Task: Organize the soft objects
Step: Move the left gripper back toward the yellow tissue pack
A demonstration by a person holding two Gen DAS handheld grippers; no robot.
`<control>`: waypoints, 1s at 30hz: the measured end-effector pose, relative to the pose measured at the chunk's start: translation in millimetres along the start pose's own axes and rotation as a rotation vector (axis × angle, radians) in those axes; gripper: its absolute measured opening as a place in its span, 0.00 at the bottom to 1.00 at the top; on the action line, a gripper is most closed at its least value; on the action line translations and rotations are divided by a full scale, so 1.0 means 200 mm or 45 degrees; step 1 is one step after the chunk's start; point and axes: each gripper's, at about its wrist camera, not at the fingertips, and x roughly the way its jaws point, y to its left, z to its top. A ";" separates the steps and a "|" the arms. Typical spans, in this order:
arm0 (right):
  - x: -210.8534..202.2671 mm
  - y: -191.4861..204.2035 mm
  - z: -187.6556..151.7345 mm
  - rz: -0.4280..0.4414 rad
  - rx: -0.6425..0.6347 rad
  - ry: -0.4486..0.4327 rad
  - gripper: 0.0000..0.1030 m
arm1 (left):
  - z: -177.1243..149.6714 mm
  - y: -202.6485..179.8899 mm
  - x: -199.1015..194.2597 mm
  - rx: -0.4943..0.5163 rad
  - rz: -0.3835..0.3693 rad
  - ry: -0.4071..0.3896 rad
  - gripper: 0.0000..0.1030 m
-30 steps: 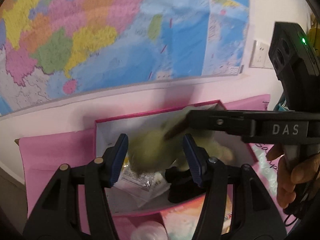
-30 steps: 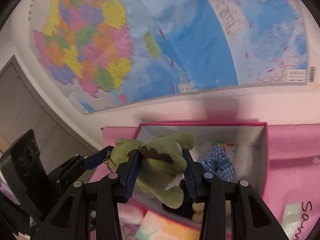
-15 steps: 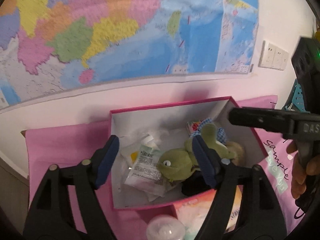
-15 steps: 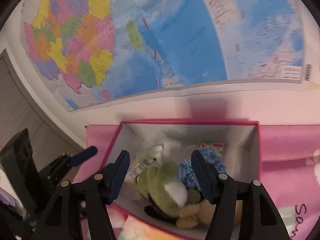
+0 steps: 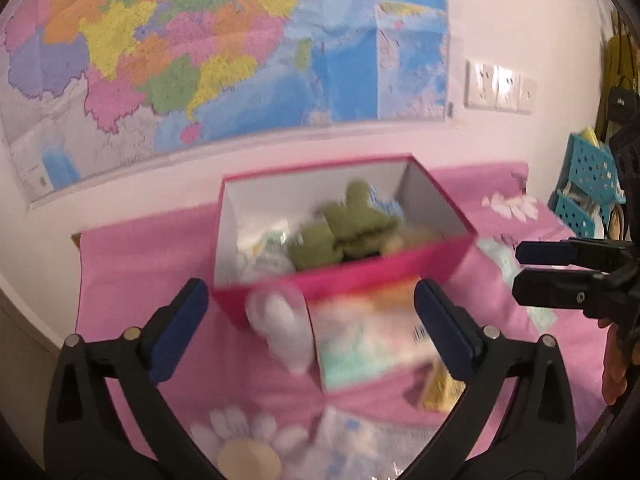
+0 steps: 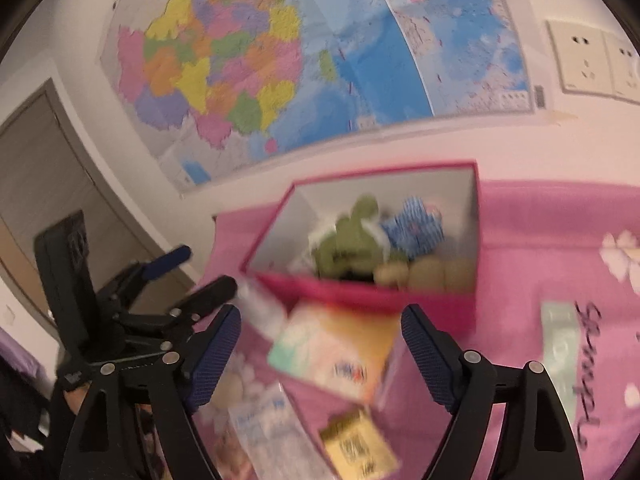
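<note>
A green plush toy [image 5: 344, 232] [image 6: 348, 240] lies inside the pink box [image 5: 352, 276] [image 6: 360, 292], among a blue checked soft thing [image 6: 416, 228], beige plush [image 6: 424, 274] and clear packets [image 5: 264, 256]. My left gripper [image 5: 310, 320] sits back from the box, its jaws opening wide with nothing gripped between them. My right gripper [image 6: 320, 344] is likewise back from the box, jaws opening and holding nothing. Each gripper shows in the other's view: the right gripper [image 5: 560, 272] at the right edge, the left gripper [image 6: 188, 276] at the left. Both views are blurred.
In front of the box lie a pastel packet [image 5: 368, 340] [image 6: 336, 352], a white round bottle [image 5: 280, 324], a gold packet [image 6: 356, 444] and a clear bag [image 6: 272, 428] on the pink flowered cloth [image 5: 140, 264]. A blue perforated basket [image 5: 588, 184] stands at the right. A map [image 5: 200, 52] covers the wall.
The green plush left both grippers and dropped into the pink box. Both grippers opened wider and drew back from the box, bringing the packets in front of it into view.
</note>
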 end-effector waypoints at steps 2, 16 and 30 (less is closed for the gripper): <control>-0.03 0.00 -0.08 0.002 0.002 0.008 0.82 | -0.07 -0.04 -0.04 -0.002 -0.001 0.020 1.00; -0.12 -0.06 -0.51 -0.111 -0.044 0.112 0.82 | -0.33 -0.23 -0.10 -0.026 -0.051 0.120 1.00; -0.01 -0.09 -0.62 -0.195 -0.149 0.223 0.82 | -0.39 -0.36 0.04 -0.095 -0.261 0.235 1.00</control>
